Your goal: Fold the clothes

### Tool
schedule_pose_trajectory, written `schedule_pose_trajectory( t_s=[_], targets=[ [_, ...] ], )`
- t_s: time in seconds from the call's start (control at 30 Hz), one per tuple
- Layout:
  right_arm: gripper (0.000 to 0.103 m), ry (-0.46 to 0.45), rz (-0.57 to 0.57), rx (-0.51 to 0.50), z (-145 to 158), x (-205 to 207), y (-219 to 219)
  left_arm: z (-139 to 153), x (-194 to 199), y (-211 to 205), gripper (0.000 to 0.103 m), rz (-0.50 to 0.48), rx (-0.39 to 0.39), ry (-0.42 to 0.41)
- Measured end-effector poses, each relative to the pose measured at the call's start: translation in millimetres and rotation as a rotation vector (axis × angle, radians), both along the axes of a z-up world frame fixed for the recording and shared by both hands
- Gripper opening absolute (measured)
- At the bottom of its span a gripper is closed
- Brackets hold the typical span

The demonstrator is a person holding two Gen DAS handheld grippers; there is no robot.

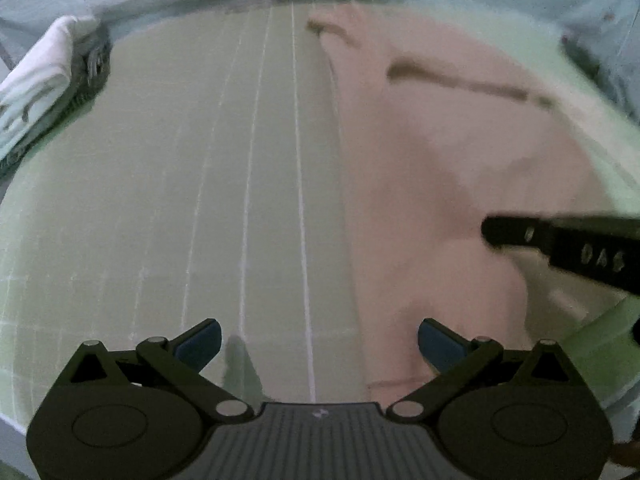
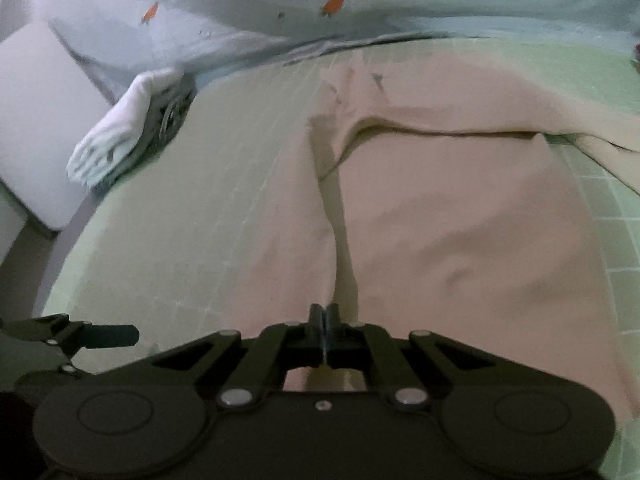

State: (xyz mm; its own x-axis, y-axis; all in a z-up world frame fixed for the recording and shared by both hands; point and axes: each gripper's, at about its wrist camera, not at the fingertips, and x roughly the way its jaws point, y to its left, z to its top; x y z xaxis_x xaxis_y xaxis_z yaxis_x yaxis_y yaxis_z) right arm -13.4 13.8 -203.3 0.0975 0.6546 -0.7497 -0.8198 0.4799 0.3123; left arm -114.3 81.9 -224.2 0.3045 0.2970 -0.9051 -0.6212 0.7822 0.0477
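Observation:
A pink garment (image 1: 432, 152) lies spread on the green gridded mat (image 1: 160, 200), filling the right half of the left wrist view. My left gripper (image 1: 320, 340) hangs open over the mat at the garment's left edge; its blue pads (image 1: 200, 344) hold nothing. My right gripper (image 2: 324, 318) is shut on a pinched ridge of the pink garment (image 2: 460, 220), and the cloth rises in a crease toward its tips. The left wrist view shows that right gripper (image 1: 492, 232) coming in from the right, with the cloth lifted under it. One left finger (image 2: 116, 336) shows at the right wrist view's left edge.
A folded white cloth (image 1: 36, 80) lies on a dark patterned piece at the mat's far left corner (image 2: 120, 132). A pale blue sheet with orange prints (image 2: 332, 4) runs along the back. A flat white block (image 2: 40, 120) sits off the mat to the left.

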Motion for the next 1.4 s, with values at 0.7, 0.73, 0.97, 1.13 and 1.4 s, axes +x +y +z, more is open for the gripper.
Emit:
schedule_pose_trajectory(
  t_s=[0.7,0.73,0.97,1.13,1.4],
  targets=[
    [0.034,-0.038,-0.340,-0.013,18.7,139.5,-48.9,34.1,44.8,108.8,0.103,0.269,-0.111,-0.198],
    [0.035,-0.042,-0.386,-0.011,19.7,152.9,-54.9,36.6,52.2,115.6,0.103,0.263,-0.102,-0.205],
    [0.045,-0.120,-0.631,-0.043,22.6,238.9,-81.8,52.1,123.5,174.3,0.102,0.211,-0.084,-0.292],
    [0.058,-0.187,-0.703,-0.106,14.2,291.2,-79.3,52.0,189.3,218.8,0.096,0.178,-0.098,-0.345],
    [0.071,-0.113,-0.769,-0.118,-4.5,334.0,-76.2,21.1,295.6,240.3,0.077,0.118,-0.084,-0.278]
  ],
)
